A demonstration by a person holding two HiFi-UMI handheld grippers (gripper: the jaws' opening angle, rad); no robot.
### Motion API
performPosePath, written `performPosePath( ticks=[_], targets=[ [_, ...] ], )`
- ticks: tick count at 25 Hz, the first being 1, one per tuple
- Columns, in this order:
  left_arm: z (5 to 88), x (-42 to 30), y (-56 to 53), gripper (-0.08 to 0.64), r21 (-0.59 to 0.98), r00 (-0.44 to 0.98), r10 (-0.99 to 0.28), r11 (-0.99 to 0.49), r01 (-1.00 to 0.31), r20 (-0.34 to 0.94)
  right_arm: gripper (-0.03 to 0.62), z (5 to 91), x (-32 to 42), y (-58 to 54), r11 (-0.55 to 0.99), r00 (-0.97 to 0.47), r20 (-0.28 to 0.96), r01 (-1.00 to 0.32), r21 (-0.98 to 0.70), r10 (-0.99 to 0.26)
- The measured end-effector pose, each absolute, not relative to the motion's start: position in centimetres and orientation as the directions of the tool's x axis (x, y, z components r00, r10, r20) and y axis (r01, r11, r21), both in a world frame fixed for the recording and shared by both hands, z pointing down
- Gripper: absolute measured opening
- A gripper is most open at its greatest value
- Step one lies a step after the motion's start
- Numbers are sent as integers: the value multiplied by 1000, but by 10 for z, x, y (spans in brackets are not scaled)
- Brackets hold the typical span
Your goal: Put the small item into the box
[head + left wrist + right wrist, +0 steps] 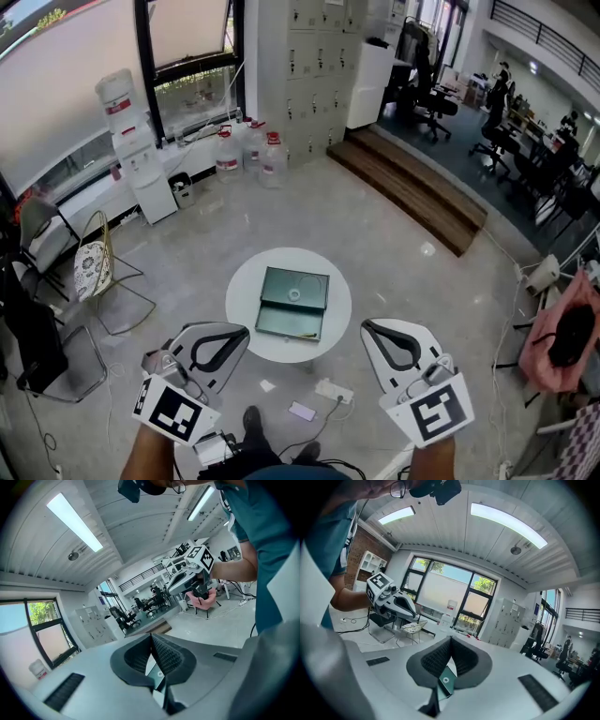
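Observation:
A dark green box (281, 322) lies opened flat in two halves on a small round white table (246, 286). A small pale ring-shaped item (294, 294) rests on the far half. My left gripper (244, 330) hovers at the table's near left, shut and empty. At the near right my right gripper (367, 326) is shut and empty too. In the left gripper view the shut left gripper (151, 635) shows a sliver of the box (156, 667) below its tips. The right gripper (451, 640) view shows the box (450, 672) and the ring (446, 679) through the gap.
On the floor near my feet lie a power strip (334, 391) and a phone (302, 411). Folding chairs (94, 272) stand at the left, with a water dispenser (136, 150) and bottles (251, 150) behind. Wooden steps (412, 192) rise at the back right; a pink chair (562, 342) stands at the right.

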State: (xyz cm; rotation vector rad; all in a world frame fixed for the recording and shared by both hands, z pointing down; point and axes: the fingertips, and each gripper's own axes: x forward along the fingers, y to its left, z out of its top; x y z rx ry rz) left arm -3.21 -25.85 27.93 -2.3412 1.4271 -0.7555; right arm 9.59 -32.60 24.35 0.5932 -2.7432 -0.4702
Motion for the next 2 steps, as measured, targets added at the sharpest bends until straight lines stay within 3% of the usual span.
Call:
performPosePath(
  ticks=[2],
  targets=[
    [273,-26,-253,18,-509,364,-886,-462,-726,286,37,239,103,-321,863,-871,219,-341,374,-439]
  ],
)
